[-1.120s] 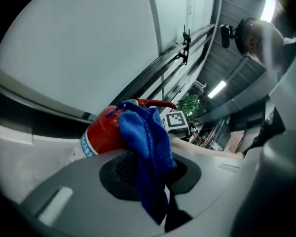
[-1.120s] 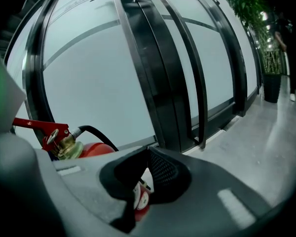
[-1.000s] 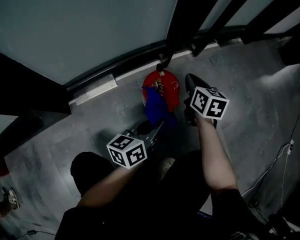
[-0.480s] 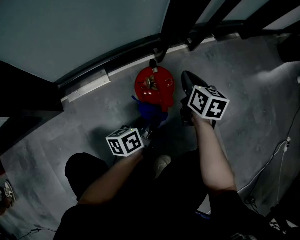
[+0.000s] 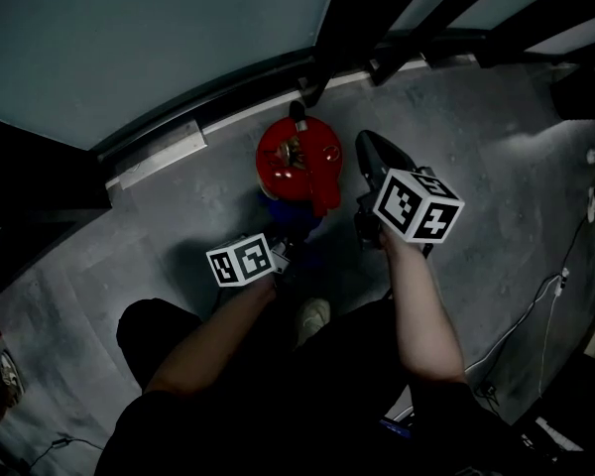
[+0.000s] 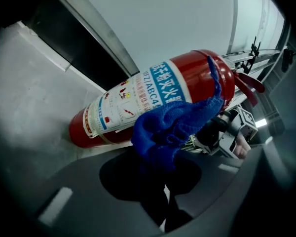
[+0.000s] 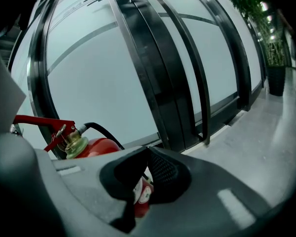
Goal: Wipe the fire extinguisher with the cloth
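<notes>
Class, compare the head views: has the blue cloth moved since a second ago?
Yes. The blue cloth has slid off the top of the fire extinguisher, down its near side toward the left gripper.

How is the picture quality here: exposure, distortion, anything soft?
Head view: dim and underexposed, the lower half near black, yet the fire extinguisher reads clearly. Left gripper view: strong fisheye with dark corners; the cloth is sharp and well lit. Right gripper view: the window frames bow heavily; no obvious blur.
</notes>
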{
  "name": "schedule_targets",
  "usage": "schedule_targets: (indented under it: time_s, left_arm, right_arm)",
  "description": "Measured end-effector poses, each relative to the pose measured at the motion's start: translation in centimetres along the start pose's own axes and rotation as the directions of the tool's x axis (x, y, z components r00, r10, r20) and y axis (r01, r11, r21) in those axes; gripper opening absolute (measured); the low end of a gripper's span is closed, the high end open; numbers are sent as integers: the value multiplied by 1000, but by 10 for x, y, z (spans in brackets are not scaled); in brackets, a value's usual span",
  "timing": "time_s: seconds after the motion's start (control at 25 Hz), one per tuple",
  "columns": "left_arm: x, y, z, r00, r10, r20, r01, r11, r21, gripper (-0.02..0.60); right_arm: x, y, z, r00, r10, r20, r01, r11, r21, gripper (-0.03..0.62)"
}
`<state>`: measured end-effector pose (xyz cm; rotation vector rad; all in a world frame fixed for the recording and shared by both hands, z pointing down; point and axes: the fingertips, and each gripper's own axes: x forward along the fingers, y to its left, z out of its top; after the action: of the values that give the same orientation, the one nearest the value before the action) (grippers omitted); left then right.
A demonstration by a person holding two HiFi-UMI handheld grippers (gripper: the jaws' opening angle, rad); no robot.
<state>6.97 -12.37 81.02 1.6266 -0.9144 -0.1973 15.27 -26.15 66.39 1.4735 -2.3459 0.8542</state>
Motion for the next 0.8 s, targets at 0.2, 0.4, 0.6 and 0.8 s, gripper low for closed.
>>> schedule_targets:
  time_s: [0.2,0.4,0.6,0.8]
  left_arm:
    - [12,28,-10,999,40,-27,-41,998,-47,84]
    - [19,57,-22,997,60,-48,-67,985,-157,84]
    - [29,81,-33,992,62,-108,-82,978,-192,84]
    - [38,107,-44,989,63,-136,-94,967,-238,84]
  right_arm:
    - [-7,-7,-1,1000,-7,8,7,1000,27,8]
    - [-12,-9,-4,1000,-9,10,9,999,34,8]
    - [-13,-1,-4,1000,12,11,-12,999,30,8]
    - [-16,11,-2,999,33,20,-32,999,-3,8]
